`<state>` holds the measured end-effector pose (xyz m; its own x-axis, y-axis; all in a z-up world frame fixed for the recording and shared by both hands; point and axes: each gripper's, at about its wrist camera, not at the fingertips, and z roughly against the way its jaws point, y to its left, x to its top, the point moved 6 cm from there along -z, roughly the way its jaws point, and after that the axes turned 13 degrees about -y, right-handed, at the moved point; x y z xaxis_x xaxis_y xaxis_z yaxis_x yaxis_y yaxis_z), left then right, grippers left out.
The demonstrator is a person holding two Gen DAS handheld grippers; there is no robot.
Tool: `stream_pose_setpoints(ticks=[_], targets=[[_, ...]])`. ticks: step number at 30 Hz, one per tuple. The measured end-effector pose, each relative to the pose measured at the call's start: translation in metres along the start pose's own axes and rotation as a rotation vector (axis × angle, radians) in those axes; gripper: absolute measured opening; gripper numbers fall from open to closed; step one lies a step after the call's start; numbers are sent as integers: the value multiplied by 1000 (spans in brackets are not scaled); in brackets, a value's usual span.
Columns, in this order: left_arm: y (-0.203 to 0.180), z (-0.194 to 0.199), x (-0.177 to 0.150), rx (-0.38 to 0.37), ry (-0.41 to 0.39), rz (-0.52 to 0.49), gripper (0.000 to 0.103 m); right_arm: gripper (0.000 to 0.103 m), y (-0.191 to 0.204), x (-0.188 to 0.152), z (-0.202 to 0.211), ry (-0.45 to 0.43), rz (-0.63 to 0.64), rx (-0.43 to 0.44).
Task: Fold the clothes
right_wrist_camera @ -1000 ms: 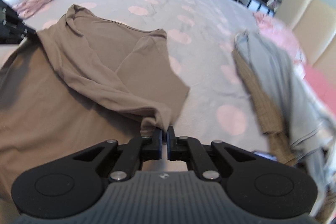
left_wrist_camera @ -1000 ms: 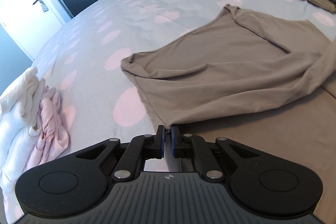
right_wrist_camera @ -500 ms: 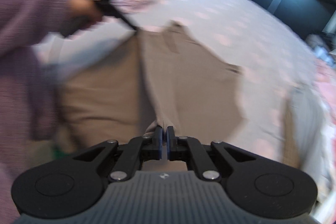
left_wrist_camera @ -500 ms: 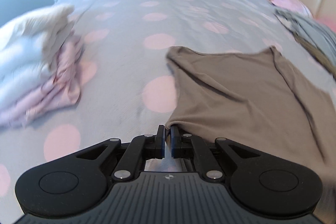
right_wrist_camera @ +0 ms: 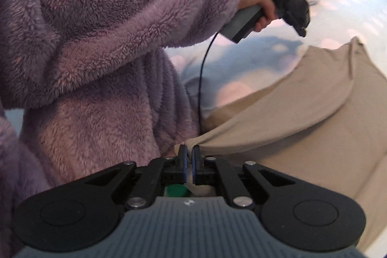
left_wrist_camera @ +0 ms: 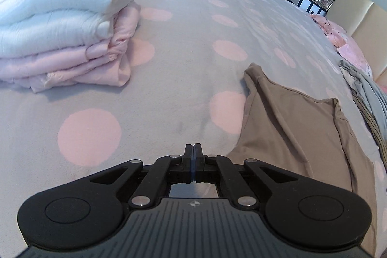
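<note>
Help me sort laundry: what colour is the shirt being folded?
Plain taupe brown, no pattern. The shirt shows best in the left wrist view.

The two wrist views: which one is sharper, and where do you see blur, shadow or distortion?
Left wrist view: sharp; the fisheye bends the dotted bedspread into a dome. Right wrist view: softer, the purple sleeve and left gripper slightly blurred, an arm shadow on the bedspread beside the brown garment; the far top right is washed out.

Left gripper (left_wrist_camera: 193, 149) jaws closed, empty; right gripper (right_wrist_camera: 189, 153) jaws pinching cloth.
</note>
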<state>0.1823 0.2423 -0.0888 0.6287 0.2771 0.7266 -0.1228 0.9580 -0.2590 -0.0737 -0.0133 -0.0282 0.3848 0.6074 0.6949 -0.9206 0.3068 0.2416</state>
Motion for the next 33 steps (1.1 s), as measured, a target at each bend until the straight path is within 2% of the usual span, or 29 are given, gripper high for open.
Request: stream_pose_setpoints(ticks=[4, 8, 9, 10, 11, 13, 18, 20, 21, 27, 33], targets=[[-2, 7, -8, -73, 32, 33, 0, 6, -3, -7, -20, 46, 15, -8], [-8, 13, -17, -150, 68, 92, 1, 13, -14, -13, -28, 81, -3, -19], [-9, 14, -19, -158, 72, 103, 3, 22, -17, -12, -28, 86, -6, -28], [-10, 14, -20, -165, 73, 107, 10, 29, -21, -13, -28, 90, -11, -41], [-11, 13, -21, -173, 77, 116, 18, 29, -28, -14, -26, 97, -14, -56], [-13, 11, -24, -189, 86, 133, 22, 29, -46, -16, -22, 111, -19, -101], [-20, 1, -26, -179, 81, 110, 21, 29, -102, -14, -8, 119, -46, -240], [-22, -2, -26, -175, 69, 106, 4, 29, -122, -10, -5, 109, -60, -271], [-24, -3, -25, -172, 62, 101, 1, 29, -131, -9, -4, 104, -69, -284], [-18, 8, -8, -116, -24, 86, 0, 29, -195, 10, -3, 44, -109, -399], [1, 0, -11, -79, 11, 120, 0, 29, -253, 48, -22, -31, -119, -463]])
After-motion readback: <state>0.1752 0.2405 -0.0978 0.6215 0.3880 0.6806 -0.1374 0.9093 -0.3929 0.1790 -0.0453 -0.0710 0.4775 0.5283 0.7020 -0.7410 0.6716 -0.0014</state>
